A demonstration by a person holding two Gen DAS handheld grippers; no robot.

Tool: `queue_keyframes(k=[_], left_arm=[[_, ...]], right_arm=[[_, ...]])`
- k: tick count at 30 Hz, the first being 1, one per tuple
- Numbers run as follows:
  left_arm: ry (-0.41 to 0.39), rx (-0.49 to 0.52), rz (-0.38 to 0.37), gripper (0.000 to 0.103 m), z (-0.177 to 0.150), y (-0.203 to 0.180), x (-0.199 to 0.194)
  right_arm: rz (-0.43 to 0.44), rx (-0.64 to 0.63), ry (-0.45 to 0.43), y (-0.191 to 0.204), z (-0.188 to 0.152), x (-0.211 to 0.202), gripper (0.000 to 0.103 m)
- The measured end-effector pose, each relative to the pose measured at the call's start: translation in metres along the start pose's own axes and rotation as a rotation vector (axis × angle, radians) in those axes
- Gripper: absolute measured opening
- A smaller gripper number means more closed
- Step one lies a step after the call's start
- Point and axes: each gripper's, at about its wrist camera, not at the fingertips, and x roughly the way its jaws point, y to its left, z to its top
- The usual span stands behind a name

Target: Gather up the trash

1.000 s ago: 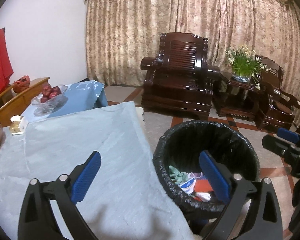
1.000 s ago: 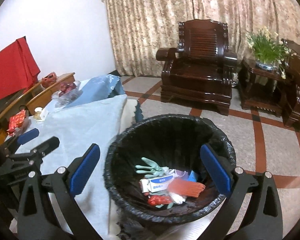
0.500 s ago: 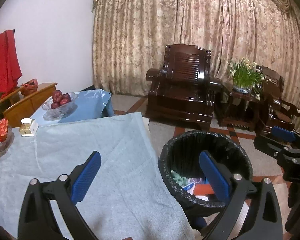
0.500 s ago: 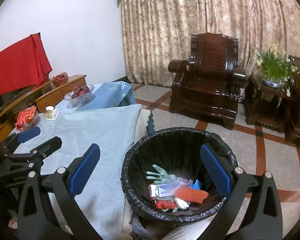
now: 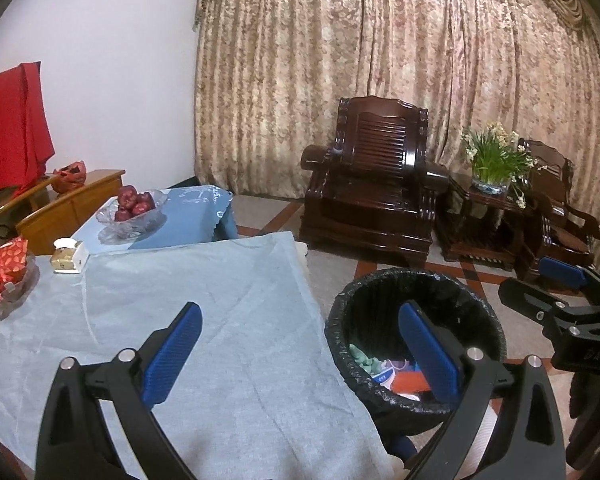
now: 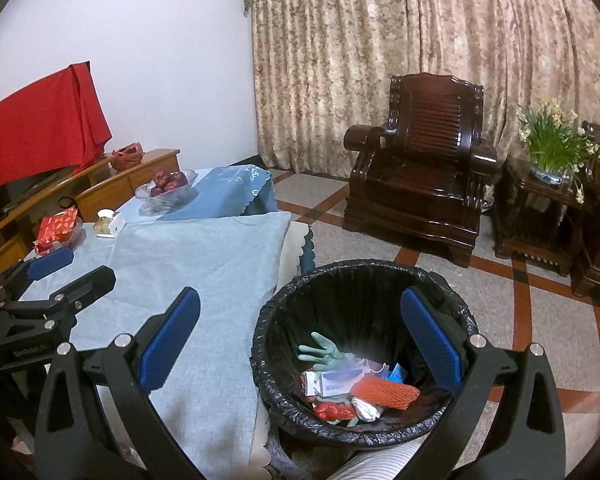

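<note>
The trash bin [image 6: 364, 356], lined with a black bag, stands on the floor just beside the cloth-covered surface [image 5: 188, 320]; in it lie a green glove [image 6: 320, 350], a small carton [image 6: 334, 384], an orange foam net [image 6: 384, 392] and red wrappers. We see no loose litter on the cloth near the bin, so we judge the collecting nearly finished. The risk from here is mistaking kept things for trash: the red packet [image 5: 6, 270] and small box [image 5: 70, 256] far from the bin, or knocking the apple bowl [image 5: 134, 210] while reaching. Our left gripper [image 5: 300, 354] hovers over the cloth's edge by the bin, jaws wide apart and empty. Our right gripper [image 6: 300, 354] hangs above the bin's rim, jaws likewise spread, holding nothing.
</note>
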Motion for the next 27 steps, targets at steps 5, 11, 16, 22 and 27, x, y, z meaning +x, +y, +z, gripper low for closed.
queue_keyframes(k=[5, 11, 16, 22, 27], left_arm=[[-0.001, 0.001, 0.001, 0.097, -0.0005, 0.0016, 0.0], [-0.002, 0.003, 0.002, 0.097, -0.0008, 0.0018, -0.0003], [-0.002, 0.002, 0.002, 0.097, -0.0009, 0.0029, -0.0002], [0.001, 0.001, 0.006, 0.097, -0.0013, 0.0085, 0.0003], [0.001, 0.002, 0.005, 0.097, -0.0014, 0.0089, 0.0003]], right_arm=[[-0.002, -0.004, -0.001, 0.0031, -0.0004, 0.0007, 0.098], [-0.002, -0.004, -0.002, 0.0061, -0.0001, 0.0007, 0.098], [-0.002, -0.007, -0.004, 0.0073, 0.002, 0.0006, 0.098], [-0.002, -0.007, -0.003, 0.0075, 0.0019, 0.0005, 0.098], [-0.003, -0.007, -0.005, 0.0073, 0.001, 0.0003, 0.098]])
